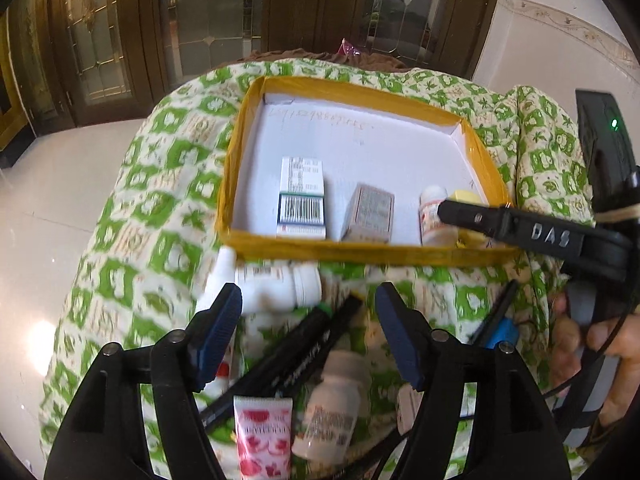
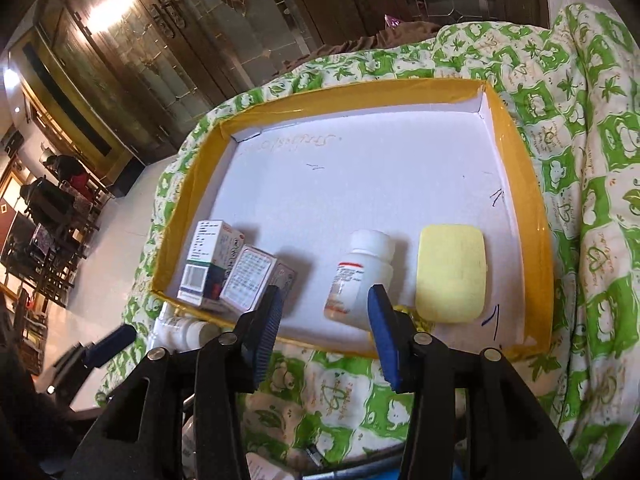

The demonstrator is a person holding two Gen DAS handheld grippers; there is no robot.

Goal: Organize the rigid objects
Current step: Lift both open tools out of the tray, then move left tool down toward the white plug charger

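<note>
A shallow tray [image 2: 532, 216] with yellow walls and a white floor sits on a green and white cloth [image 2: 592, 184]. The far half of the tray floor is bare, so there is lots of open room there. All the things in the tray stand in a row close to the near wall.

In the near left corner of the tray stands a white box with a barcode [image 2: 206, 266]. It is upright, with its long side going up. A grey box [image 2: 250, 282] touches it on the right and leans a bit. Further right along the near wall is a white pill bottle [image 2: 358, 278], upright with its cap on top. Just beside the bottle, near the right wall, lies a flat yellow soap bar [image 2: 450, 274]. Its long side points from the near wall toward the far wall.

The right gripper [image 2: 326, 332] hangs at the near wall, just in front of the pill bottle. Its jaws are wide apart and hold nothing.

The left gripper [image 1: 310, 328] is outside the tray, in front of the near wall. Its jaws are wide too, and hold nothing. Below it on the cloth lie a white bottle [image 1: 276, 286] on its side, two black markers [image 1: 296, 356] pointing toward the tray, another pill bottle [image 1: 332, 412] and a pink tube [image 1: 264, 436].
</note>
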